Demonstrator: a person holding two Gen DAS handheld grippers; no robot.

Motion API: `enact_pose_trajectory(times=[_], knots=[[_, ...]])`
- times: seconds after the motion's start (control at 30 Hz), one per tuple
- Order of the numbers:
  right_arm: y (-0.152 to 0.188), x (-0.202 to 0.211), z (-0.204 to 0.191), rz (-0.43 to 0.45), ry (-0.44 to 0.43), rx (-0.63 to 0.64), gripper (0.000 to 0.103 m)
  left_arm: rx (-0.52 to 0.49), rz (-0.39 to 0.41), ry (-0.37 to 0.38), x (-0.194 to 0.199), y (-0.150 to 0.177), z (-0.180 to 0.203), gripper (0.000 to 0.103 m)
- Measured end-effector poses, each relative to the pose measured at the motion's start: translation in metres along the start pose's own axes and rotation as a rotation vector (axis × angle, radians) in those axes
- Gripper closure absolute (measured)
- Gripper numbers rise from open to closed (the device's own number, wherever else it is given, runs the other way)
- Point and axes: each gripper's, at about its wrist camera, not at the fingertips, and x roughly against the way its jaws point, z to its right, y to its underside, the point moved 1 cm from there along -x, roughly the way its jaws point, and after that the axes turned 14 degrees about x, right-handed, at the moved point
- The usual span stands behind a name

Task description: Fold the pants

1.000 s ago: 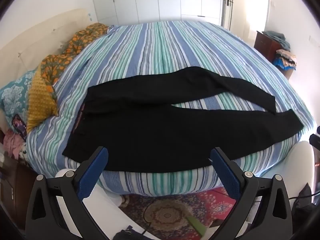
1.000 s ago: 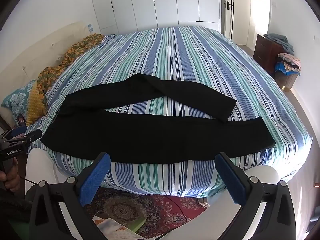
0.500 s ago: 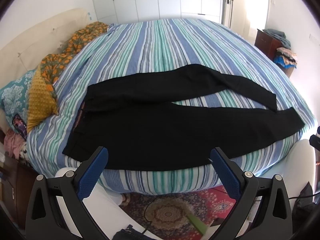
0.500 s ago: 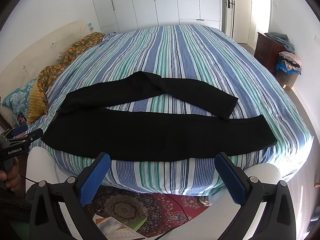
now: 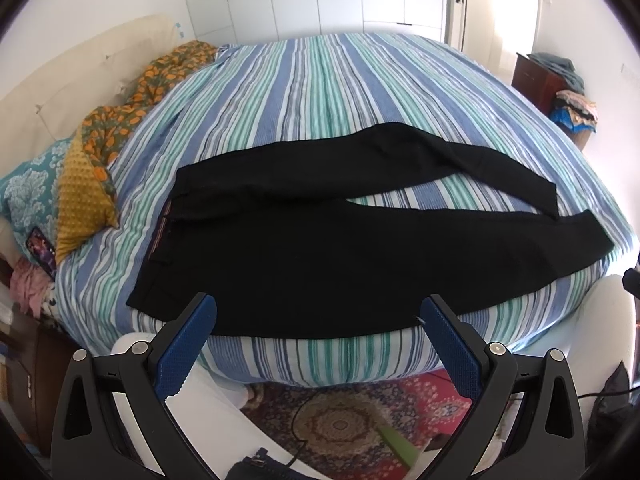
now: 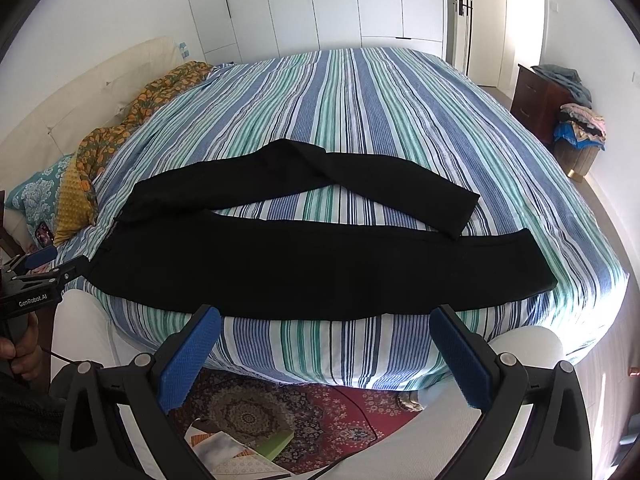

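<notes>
Since a second ago both cameras have drifted only slightly; the black fabric pants (image 5: 360,248) sit a touch higher in each view and nothing on the bed has shifted. The pants lie spread flat near the front edge of the bed with the blue, teal and white striped cover (image 5: 320,100), waistband toward 9 o'clock and leg ends toward 3 o'clock. The near leg runs straight along the mattress edge; the far leg bends away toward 1 o'clock and comes back, its cuff just beside the near leg's cuff.

The left gripper (image 5: 316,320) hangs off the bed's edge with its blue-padded jaws wide apart and nothing between them. The right gripper (image 6: 326,332) is likewise spread wide and empty.

The cloth looks soft, light and limp, so it will probably sag and drag unless it is pinched at two points. Sensible holds seem to be the waistband's far corner at 9 o'clock and the far leg's cuff at 3 o'clock, lifting both together to lay that leg over the near one.
</notes>
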Motion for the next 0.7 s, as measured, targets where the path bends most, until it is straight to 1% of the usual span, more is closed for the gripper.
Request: enact_pose_trajectory(times=[0.1, 0.53, 0.7], knots=[[0.0002, -0.0006, 0.0003, -0.006, 0.002, -0.003, 0.0, -0.01, -0.004, -0.012, -0.0003, -0.0001, 0.0005, 0.001], [0.002, -0.0052, 0.0033, -0.022, 0.021, -0.013, 0.0, -0.009, -0.02, -0.016, -0.0025, 0.0025, 0.0013, 0.001], [0.0024, -0.0075, 0.002, -0.024, 0.024, -0.001, 0.0, -0.008, -0.018, -0.006, -0.0047, 0.0019, 0.0033, 0.001]])
